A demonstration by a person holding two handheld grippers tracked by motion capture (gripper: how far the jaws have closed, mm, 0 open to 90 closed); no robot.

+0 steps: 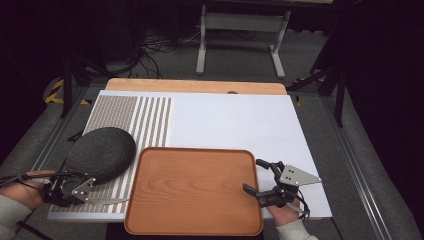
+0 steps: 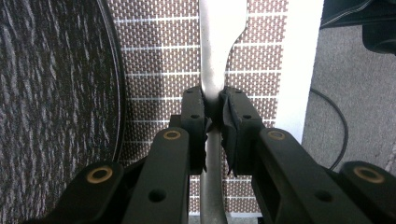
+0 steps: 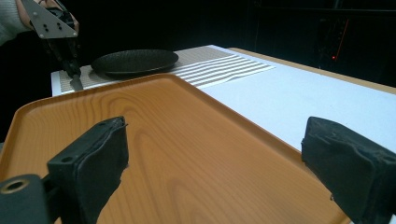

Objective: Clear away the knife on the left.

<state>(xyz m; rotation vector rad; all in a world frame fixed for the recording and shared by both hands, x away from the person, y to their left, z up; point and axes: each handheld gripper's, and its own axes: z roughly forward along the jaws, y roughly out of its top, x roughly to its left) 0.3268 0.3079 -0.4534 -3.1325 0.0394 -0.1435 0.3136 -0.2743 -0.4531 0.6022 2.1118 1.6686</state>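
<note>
My left gripper (image 1: 92, 200) is shut on the handle of a silver table knife (image 1: 112, 201) at the front left, low over the striped placemat (image 1: 135, 120). In the left gripper view the jaws (image 2: 214, 109) pinch the knife (image 2: 215, 56), with its blade pointing ahead. A dark round plate (image 1: 100, 152) lies on the mat just behind it. My right gripper (image 1: 253, 176) stands open at the right rim of the wooden tray (image 1: 192, 190). In the right gripper view its pads (image 3: 93, 158) straddle the bare tray (image 3: 154, 121) with nothing between them.
A white board (image 1: 235, 122) covers the wooden table and runs bare behind and right of the tray. The dark plate (image 2: 51, 93) lies close to the left of the knife. Beyond the table's far edge, a metal stand (image 1: 240, 30) and cables sit on the floor.
</note>
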